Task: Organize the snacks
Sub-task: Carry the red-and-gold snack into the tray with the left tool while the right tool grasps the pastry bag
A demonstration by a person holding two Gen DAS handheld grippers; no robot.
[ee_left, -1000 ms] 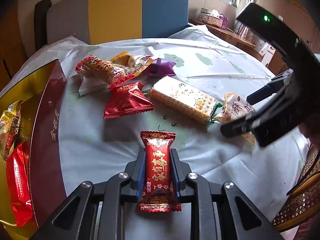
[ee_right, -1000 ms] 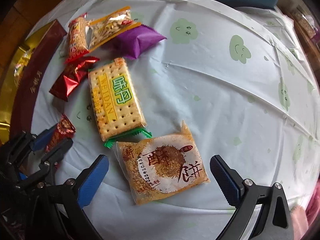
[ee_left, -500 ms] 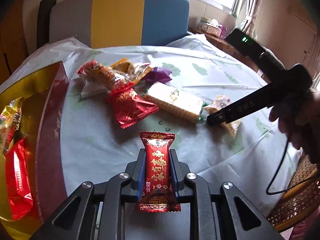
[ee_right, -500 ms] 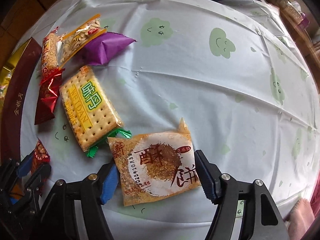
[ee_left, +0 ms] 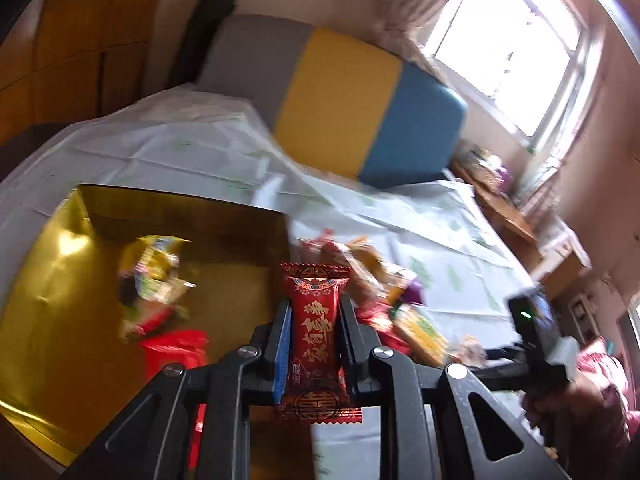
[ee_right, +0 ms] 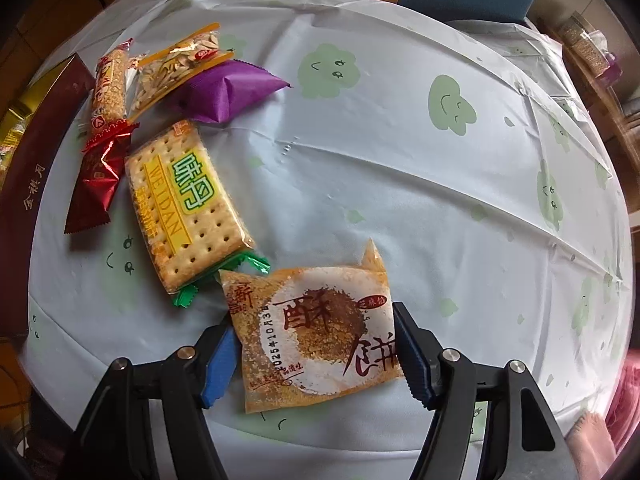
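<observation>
My left gripper [ee_left: 314,312] is shut on a red candy packet [ee_left: 314,336] with gold characters and holds it in the air beside the gold box [ee_left: 52,280]. Several blurred snack packets [ee_left: 160,304] lie inside that box. My right gripper [ee_right: 316,332] has its fingers against both sides of an orange sesame-cake packet [ee_right: 316,336] lying on the table. It also shows in the left wrist view [ee_left: 532,344], low at the right.
On the white cloth with green smileys [ee_right: 400,160] lie a cracker pack [ee_right: 184,204], a dark red packet [ee_right: 94,184], a purple packet [ee_right: 228,88], a seed packet [ee_right: 180,60] and a red bar [ee_right: 108,84]. The box's maroon lid edge [ee_right: 32,168] is at left.
My left gripper has lifted and swung left toward the gold box with the candy. My right gripper's jaws have closed in further onto the sesame-cake packet's sides.
</observation>
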